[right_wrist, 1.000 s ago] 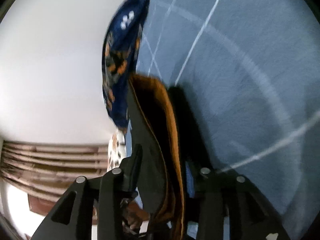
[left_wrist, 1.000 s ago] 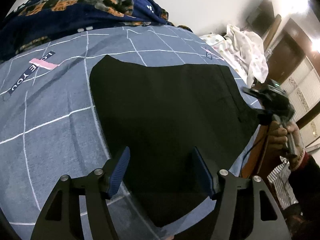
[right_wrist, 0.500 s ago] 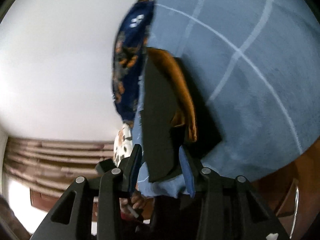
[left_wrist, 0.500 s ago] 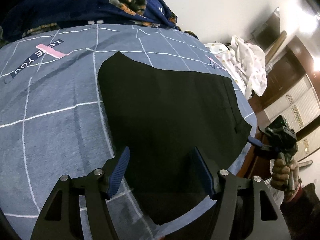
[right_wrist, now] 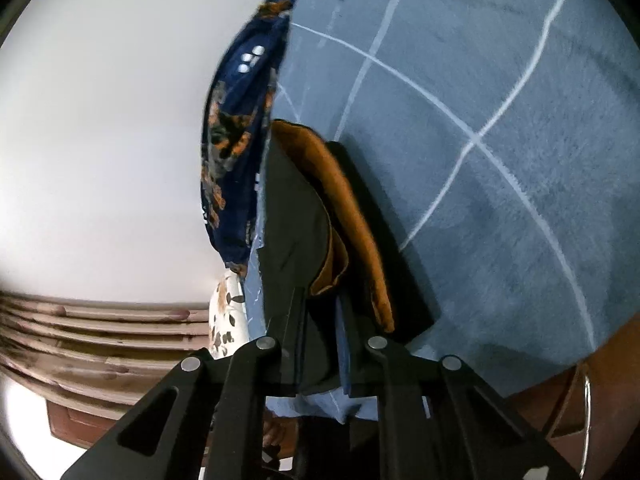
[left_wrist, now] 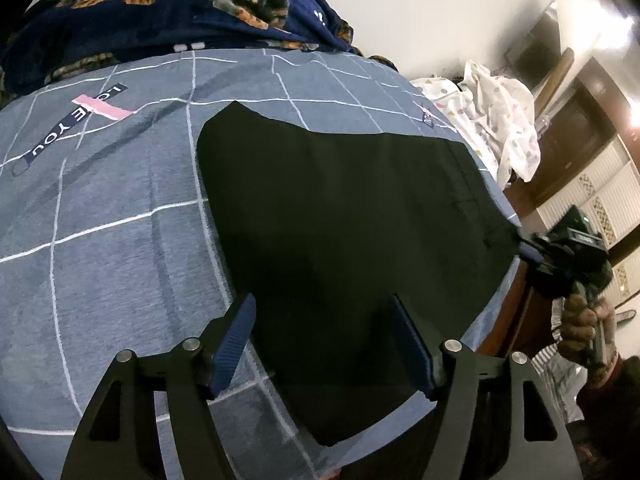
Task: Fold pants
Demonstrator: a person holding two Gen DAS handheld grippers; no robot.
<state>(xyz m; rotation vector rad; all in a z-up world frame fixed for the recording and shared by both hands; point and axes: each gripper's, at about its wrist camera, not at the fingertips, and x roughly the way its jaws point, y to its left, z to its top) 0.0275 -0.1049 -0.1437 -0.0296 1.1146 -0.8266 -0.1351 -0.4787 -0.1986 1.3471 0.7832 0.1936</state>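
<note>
The black pants lie spread flat on the blue-grey bedsheet with white grid lines, their near end reaching the bed's front edge. The left gripper hovers over that near end with its 2 blue-padded fingers spread wide apart, holding nothing. At the right edge of the bed, the right gripper meets the corner of the pants; in its own view the right gripper's jaws stand close together on a fold of black cloth whose orange-brown inner lining shows. A dark blue blanket with orange print is heaped along the far side of the bed. A white spotted cloth sits bunched beyond the right corner, near a dark wooden door. No container is in view.
</note>
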